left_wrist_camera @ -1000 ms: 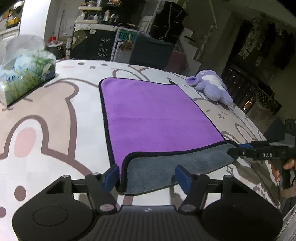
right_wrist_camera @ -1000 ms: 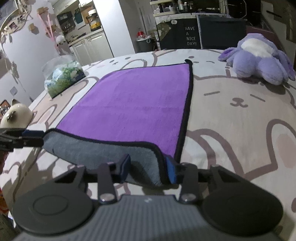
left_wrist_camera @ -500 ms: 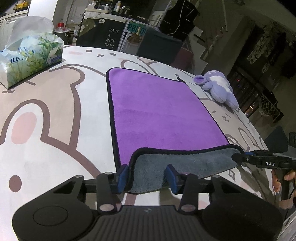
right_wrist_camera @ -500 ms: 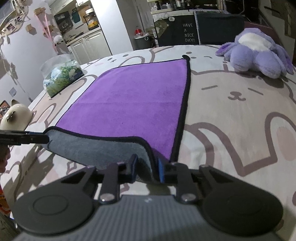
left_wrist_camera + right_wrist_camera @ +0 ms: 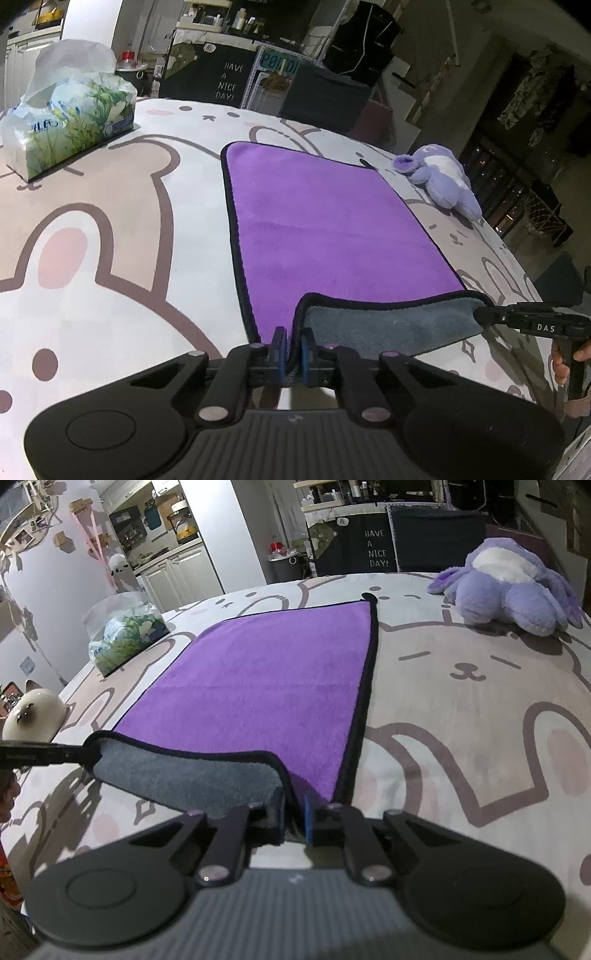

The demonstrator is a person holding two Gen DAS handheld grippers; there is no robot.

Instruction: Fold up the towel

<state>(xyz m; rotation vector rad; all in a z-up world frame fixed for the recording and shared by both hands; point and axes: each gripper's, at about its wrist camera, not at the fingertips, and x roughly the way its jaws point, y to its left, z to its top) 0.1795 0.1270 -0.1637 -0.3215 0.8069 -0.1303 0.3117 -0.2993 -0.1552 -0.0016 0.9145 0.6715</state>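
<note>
A purple towel [image 5: 325, 221] with a black hem and grey underside lies flat on the bunny-print table [image 5: 110, 206]. Its near edge is lifted and turned over, so the grey side [image 5: 388, 325] shows. My left gripper [image 5: 291, 350] is shut on the towel's near left corner. My right gripper [image 5: 293, 821] is shut on the near right corner of the towel [image 5: 266, 679]. Each gripper shows in the other's view, the right one [image 5: 532, 325] at the towel's right end, the left one [image 5: 44, 755] at its left end.
A tissue pack [image 5: 70, 122] stands at the far left of the table. A purple plush toy [image 5: 439, 181] lies at the far right, also in the right wrist view [image 5: 506, 587]. A white cat figurine [image 5: 33, 712] sits at the left edge. Furniture stands behind the table.
Both grippers have closed from open onto the towel's near corners. The near edge has risen and folded back a little, showing more grey underside.
</note>
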